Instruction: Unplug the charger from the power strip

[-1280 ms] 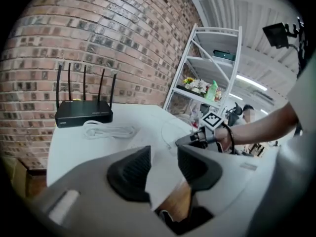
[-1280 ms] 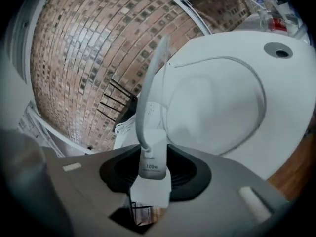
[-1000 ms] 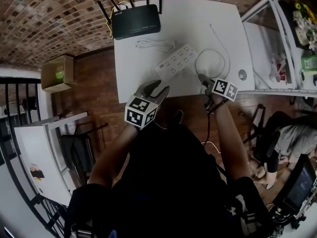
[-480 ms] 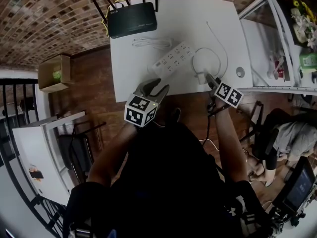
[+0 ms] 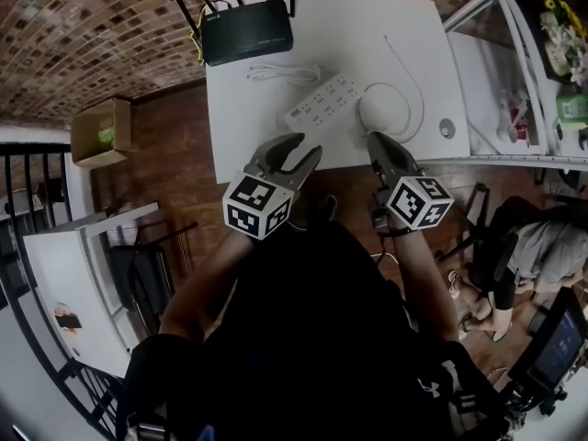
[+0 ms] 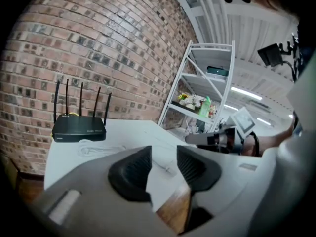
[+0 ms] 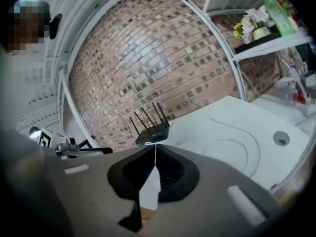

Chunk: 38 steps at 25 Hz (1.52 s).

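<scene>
The white power strip [image 5: 323, 102] lies at a slant in the middle of the white table [image 5: 239, 150], and shows again as the strip [image 7: 190, 146] past the right jaws. No plug stands in it. The charger's thin white cable [image 5: 397, 108] lies looped to the strip's right; the charger body is hidden. My right gripper [image 5: 379, 147] hovers over the table's near edge, shut with nothing between its pads [image 7: 155, 154]. My left gripper [image 5: 296, 151] hangs beside it, open and empty [image 6: 163, 157], with only the table seen through the gap.
A black router [image 5: 246, 30] with several antennas stands at the table's far edge, with a bundled white cord [image 5: 280, 73] in front of it. A round cable hole [image 5: 447, 128] sits near the right edge. A white shelf rack [image 5: 542, 72] stands on the right, a cardboard box [image 5: 103, 134] on the floor to the left.
The right gripper has come up and back from the charger by the cable loop, and its jaws now stand shut. The left gripper has risen a little, still open.
</scene>
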{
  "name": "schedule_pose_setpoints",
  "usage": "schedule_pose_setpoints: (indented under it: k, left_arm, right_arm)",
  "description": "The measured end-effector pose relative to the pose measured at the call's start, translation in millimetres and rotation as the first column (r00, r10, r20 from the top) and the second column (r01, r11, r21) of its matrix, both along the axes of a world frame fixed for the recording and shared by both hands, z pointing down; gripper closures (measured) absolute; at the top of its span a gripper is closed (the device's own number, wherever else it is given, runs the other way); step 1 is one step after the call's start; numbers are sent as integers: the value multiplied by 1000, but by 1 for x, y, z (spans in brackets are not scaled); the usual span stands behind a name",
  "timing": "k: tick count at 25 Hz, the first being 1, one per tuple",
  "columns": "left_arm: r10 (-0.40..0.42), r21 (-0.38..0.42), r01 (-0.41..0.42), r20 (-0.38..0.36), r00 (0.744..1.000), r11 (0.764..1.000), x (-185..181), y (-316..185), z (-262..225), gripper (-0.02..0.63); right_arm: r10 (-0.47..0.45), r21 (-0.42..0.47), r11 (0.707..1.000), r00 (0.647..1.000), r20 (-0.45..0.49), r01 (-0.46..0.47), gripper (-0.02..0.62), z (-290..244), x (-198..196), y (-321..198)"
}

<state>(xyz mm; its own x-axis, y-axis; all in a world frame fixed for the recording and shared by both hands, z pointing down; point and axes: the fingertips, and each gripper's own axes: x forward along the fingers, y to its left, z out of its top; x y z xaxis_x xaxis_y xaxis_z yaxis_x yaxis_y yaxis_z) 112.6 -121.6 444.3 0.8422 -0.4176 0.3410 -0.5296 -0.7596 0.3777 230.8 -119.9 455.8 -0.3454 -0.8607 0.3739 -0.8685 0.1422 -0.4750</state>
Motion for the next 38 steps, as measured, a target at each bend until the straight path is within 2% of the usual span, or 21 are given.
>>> schedule_pose_setpoints:
  k: [4, 10, 38]
  left_arm:
    - [-5, 47, 6, -34, 999, 999, 0, -1, -24, 449]
    - [5, 60, -2, -50, 999, 998, 2, 7, -33, 449]
    - [19, 60, -15, -58, 998, 998, 9, 8, -37, 449]
  right_arm:
    - [-56, 76, 995, 994, -96, 64, 583, -25, -24, 2]
    - [-67, 135, 987, 983, -170, 91, 583, -41, -37, 8]
    - [-91, 149, 981, 977, -194, 121, 583, -47, -41, 8]
